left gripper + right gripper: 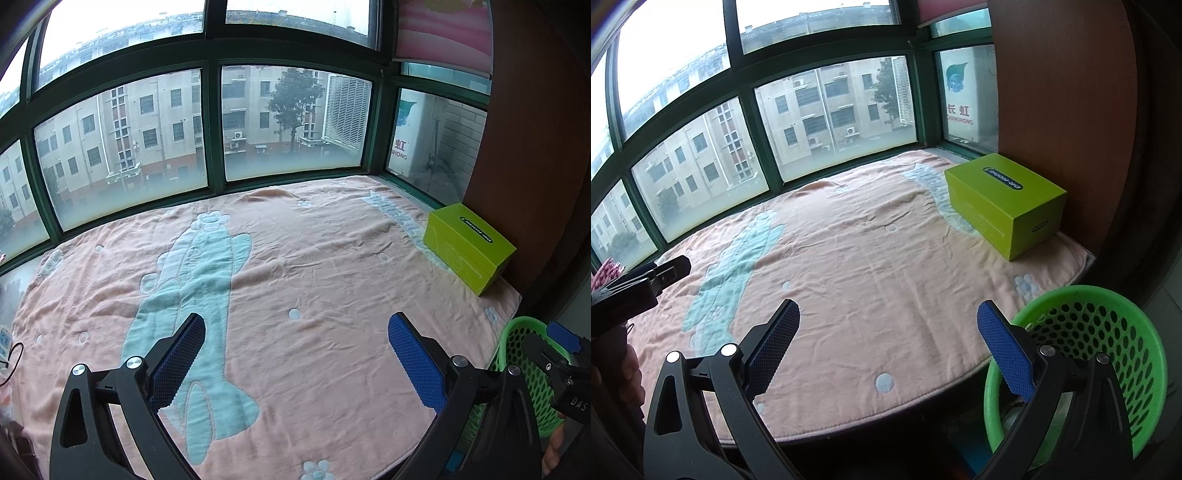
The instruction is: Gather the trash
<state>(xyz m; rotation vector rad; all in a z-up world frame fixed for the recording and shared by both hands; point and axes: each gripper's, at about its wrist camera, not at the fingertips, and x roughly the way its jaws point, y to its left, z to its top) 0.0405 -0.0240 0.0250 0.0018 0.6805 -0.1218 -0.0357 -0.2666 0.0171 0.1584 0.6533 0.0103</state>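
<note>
Left claw (pixel 295 354) spread wide, holding nothing, above the pink blanket (pixel 314 273). Right claw (pixel 888 349) likewise spread and empty. Green perforated basket (pixel 1108 332) near right, its interior visible only in the right view; lime-green box (pixel 1004 203) far right

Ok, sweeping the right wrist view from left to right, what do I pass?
The other gripper, the left gripper, at the left edge → blue-green cartoon figure on the pink blanket → lime green box → green perforated basket at the lower right, beside the blanket's edge.
</note>
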